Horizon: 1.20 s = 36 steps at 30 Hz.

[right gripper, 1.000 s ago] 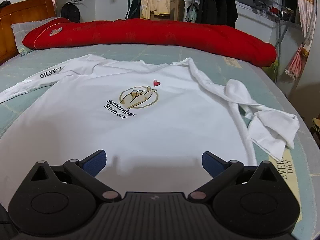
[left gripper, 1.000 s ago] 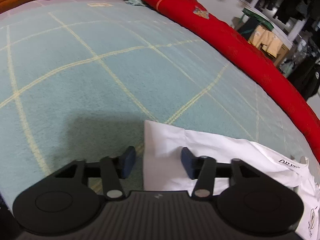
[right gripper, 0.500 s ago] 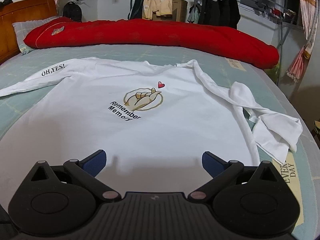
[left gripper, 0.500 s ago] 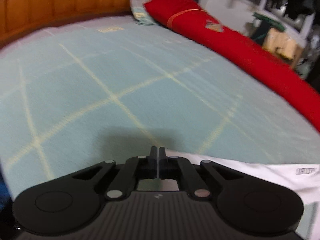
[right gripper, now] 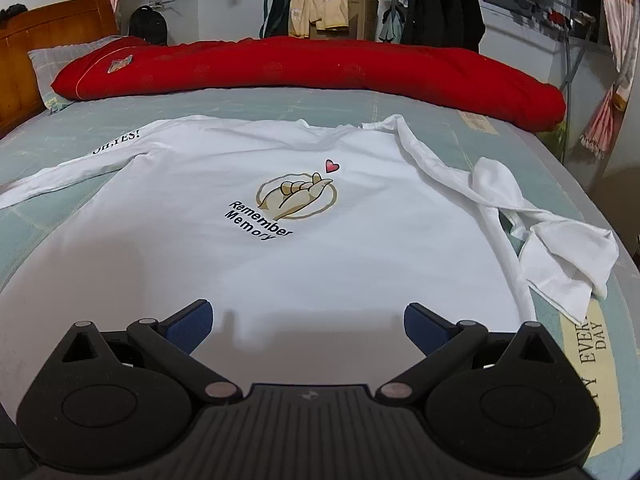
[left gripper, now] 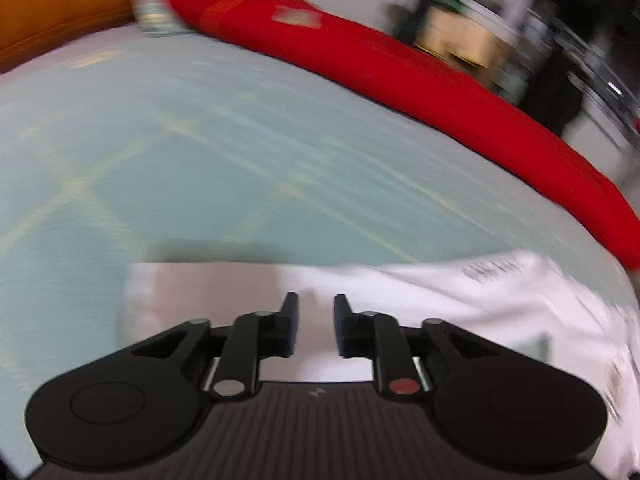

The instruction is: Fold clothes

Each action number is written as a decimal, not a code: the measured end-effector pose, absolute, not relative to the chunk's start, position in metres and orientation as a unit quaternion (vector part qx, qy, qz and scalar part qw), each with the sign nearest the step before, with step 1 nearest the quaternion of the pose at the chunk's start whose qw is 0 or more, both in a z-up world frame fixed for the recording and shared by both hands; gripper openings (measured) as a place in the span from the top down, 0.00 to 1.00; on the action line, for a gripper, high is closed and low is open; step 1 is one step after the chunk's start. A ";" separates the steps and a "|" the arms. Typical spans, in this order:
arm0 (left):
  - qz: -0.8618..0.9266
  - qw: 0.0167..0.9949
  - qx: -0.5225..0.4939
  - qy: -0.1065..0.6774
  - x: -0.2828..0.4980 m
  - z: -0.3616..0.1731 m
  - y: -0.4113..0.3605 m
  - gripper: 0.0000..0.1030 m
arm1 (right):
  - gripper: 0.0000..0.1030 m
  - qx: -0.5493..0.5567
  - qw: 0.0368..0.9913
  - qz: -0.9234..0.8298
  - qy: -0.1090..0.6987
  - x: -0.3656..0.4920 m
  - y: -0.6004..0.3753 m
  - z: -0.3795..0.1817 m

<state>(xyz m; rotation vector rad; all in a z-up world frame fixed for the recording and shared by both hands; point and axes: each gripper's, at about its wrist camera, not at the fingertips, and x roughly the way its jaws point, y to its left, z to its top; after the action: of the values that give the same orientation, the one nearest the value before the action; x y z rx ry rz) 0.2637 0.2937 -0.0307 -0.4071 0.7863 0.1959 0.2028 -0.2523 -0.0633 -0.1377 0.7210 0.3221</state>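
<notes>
White cloth fills the view under the right tool [right gripper: 306, 322], jaws wide and empty, over the hem of the shirt [right gripper: 304, 248] spread on the bed [right gripper: 224, 104]; its length runs straight ahead. The left tool [left gripper: 314, 330] (blurred) hangs part-open over the left sleeve [left gripper: 400, 292].

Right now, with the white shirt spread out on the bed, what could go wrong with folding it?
1. The right sleeve lies twisted and bunched beside the shirt; folded in as it is, it would likely leave a lump.
2. The left gripper is open over the left sleeve and the view is blurred, so a grab could miss the edge.
3. The right gripper is wide open near the hem, holding nothing.
</notes>
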 end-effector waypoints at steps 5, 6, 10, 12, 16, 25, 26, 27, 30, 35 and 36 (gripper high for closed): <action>0.000 0.904 -0.174 0.391 0.314 -0.030 0.227 0.77 | 0.00 -0.064 0.920 0.155 0.355 0.202 -0.256 -0.065; -0.017 0.904 -0.170 0.392 0.325 -0.030 0.215 0.73 | 0.00 -0.064 0.920 0.153 0.355 0.202 -0.257 -0.065; -0.048 0.910 -0.135 0.390 0.366 -0.033 0.183 0.60 | 0.00 -0.067 0.920 0.152 0.355 0.203 -0.260 -0.064; -0.059 0.916 -0.102 0.383 0.382 -0.033 0.174 0.54 | 0.00 -0.068 0.920 0.150 0.355 0.205 -0.262 -0.064; -0.053 0.912 -0.084 0.398 0.408 -0.036 0.176 0.54 | 0.00 -0.071 0.920 0.143 0.357 0.212 -0.265 -0.064; -0.126 0.906 -0.003 0.404 0.417 -0.045 0.162 0.51 | 0.00 -0.071 0.919 0.149 0.359 0.228 -0.259 -0.065; -0.124 0.904 -0.002 0.410 0.420 -0.047 0.163 0.51 | 0.00 -0.071 0.919 0.150 0.358 0.229 -0.258 -0.065; -0.122 0.901 -0.001 0.417 0.423 -0.049 0.165 0.52 | 0.00 -0.072 0.919 0.150 0.358 0.229 -0.258 -0.065; -0.116 0.893 0.004 0.436 0.433 -0.055 0.169 0.51 | 0.00 -0.076 0.918 0.145 0.360 0.231 -0.258 -0.066; -0.046 0.906 0.042 0.418 0.439 -0.074 0.168 0.47 | 0.00 -0.065 0.917 0.130 0.371 0.239 -0.261 -0.072; -0.029 0.909 0.050 0.412 0.440 -0.078 0.167 0.47 | 0.00 -0.060 0.918 0.127 0.372 0.240 -0.261 -0.073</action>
<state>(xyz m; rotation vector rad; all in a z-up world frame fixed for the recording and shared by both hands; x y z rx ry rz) 0.4401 0.1672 -0.0781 0.1026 0.8493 -0.0599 0.2398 -0.2614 -0.0726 -0.1229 0.7647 0.2616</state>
